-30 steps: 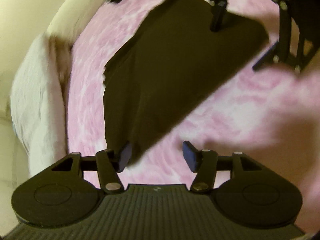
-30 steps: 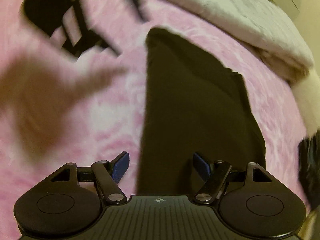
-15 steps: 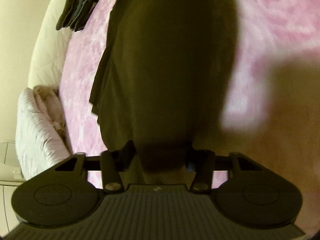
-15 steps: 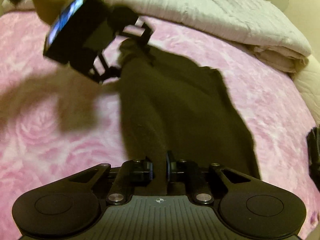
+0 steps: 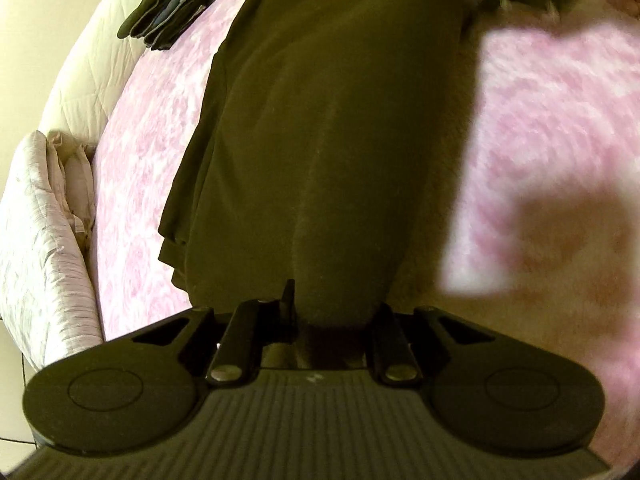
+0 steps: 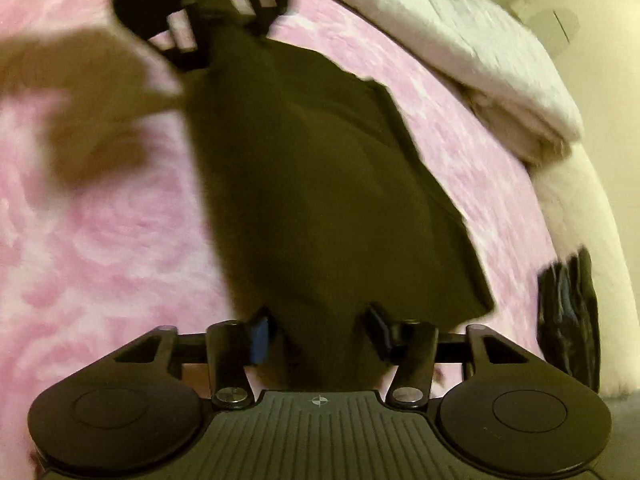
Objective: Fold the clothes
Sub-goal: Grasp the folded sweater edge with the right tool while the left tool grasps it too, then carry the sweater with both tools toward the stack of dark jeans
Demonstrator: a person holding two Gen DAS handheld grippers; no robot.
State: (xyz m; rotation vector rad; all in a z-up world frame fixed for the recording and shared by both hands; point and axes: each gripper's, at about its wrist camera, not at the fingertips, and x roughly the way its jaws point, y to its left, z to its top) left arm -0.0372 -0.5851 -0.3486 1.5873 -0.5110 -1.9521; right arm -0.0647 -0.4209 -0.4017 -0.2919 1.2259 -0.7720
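Dark garment [image 5: 328, 152] bare of legible writing, pinched in left jaws, loose between parted, just-opening right jaws.

A home bedroom: a bed spread with a fluffy pink rose-patterned blanket [image 5: 552, 92], a folded pale quilted duvet [image 6: 472, 52] along its edge, cream walls beyond, and a small pile of folded dark clothes [image 5: 176, 4] on the cover.

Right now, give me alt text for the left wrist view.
The left gripper grips a dark garment that stretches away over a pink floral bedspread. Folded dark clothes lie top left.
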